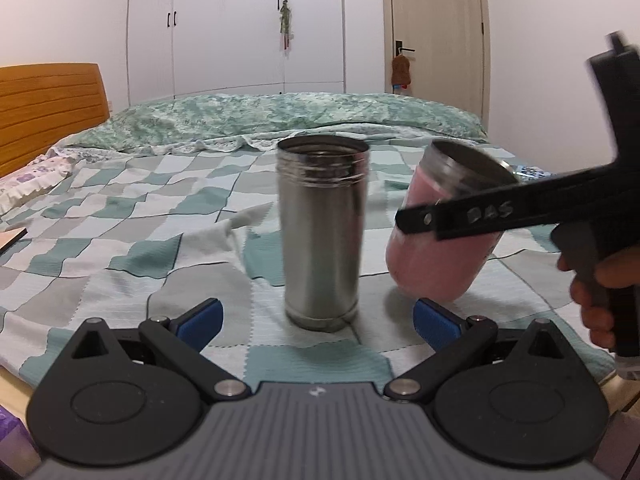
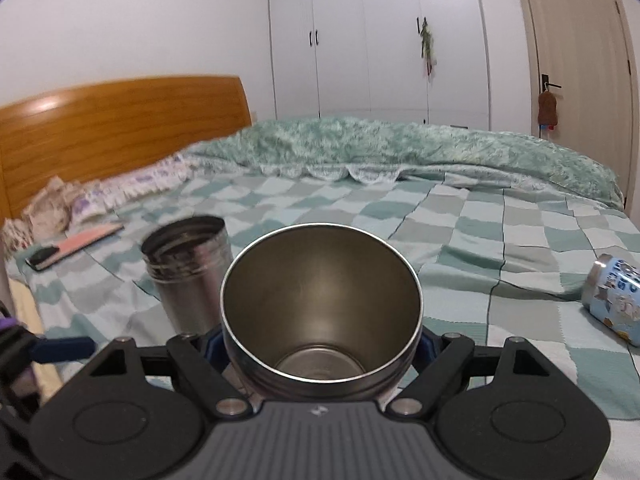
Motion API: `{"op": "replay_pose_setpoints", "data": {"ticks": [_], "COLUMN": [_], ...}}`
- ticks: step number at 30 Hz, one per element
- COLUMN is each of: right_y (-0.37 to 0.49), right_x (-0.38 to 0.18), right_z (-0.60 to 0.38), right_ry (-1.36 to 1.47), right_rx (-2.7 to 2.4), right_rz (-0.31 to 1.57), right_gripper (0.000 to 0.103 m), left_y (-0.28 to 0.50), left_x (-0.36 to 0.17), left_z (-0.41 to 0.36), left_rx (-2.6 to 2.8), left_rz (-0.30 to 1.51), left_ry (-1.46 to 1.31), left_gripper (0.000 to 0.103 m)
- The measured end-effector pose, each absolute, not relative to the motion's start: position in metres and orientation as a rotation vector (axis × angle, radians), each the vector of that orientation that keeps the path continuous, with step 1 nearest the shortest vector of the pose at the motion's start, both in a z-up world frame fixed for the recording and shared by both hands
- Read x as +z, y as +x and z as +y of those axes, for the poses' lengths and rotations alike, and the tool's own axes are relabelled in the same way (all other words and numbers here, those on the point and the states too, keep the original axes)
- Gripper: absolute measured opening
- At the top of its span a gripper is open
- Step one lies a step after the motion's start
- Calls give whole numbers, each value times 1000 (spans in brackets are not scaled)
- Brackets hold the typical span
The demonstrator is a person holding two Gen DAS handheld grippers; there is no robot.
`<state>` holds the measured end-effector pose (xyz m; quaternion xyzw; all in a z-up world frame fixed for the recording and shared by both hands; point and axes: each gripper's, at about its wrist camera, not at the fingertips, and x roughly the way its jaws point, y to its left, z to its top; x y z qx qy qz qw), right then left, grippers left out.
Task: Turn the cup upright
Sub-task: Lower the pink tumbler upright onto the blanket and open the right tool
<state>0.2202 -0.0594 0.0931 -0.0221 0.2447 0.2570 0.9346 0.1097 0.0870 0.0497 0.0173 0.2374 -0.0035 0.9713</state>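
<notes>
A steel cup (image 1: 322, 232) stands upright on the checked bed cover, mouth up, just beyond my left gripper (image 1: 318, 318), which is open and empty, one blue pad on each side of the cup's base without touching. It also shows in the right wrist view (image 2: 188, 272). My right gripper (image 2: 320, 344) is shut on a pink cup (image 1: 438, 236) with a steel rim, held tilted with its base near the cover, right of the steel cup. In the right wrist view I look into its open mouth (image 2: 320, 308); the pads are mostly hidden behind it.
The bed (image 1: 120, 220) has a wooden headboard (image 2: 112, 128) and a green quilt (image 2: 400, 148) at the back. A printed blue can (image 2: 616, 300) lies on its side at the right. A phone (image 2: 40, 258) and a pink booklet (image 2: 90, 238) lie at the left.
</notes>
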Motion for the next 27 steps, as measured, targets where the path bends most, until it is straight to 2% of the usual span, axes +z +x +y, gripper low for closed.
{"op": "replay_pose_setpoints", "data": {"ticks": [3,11,13,14,18,27], "right_y": [236,232,227,221,186,89], "right_x": [75,71,75,78,91,103], "right_z": [-41,-34,-42,-48,-78,-145], "right_ry": [-98,-136,-107,-94,-42,0], "right_rx": [498,495,492,495,512,458], "right_rz": [585,576,565,549,454,236], "right_gripper": [83,83,92,98,103,103], "left_y": [111,107,101,98,81,32], "left_x": [48,51,55,56,65,69], "left_z": [92,95,93,92,83,51], "left_rx": [-1,6,8,6,3,-69], "left_rz": [484,472,461,454,428,311], "left_ry": [28,35,38,39,55,40], "left_gripper": [103,103,103,103,103,103]}}
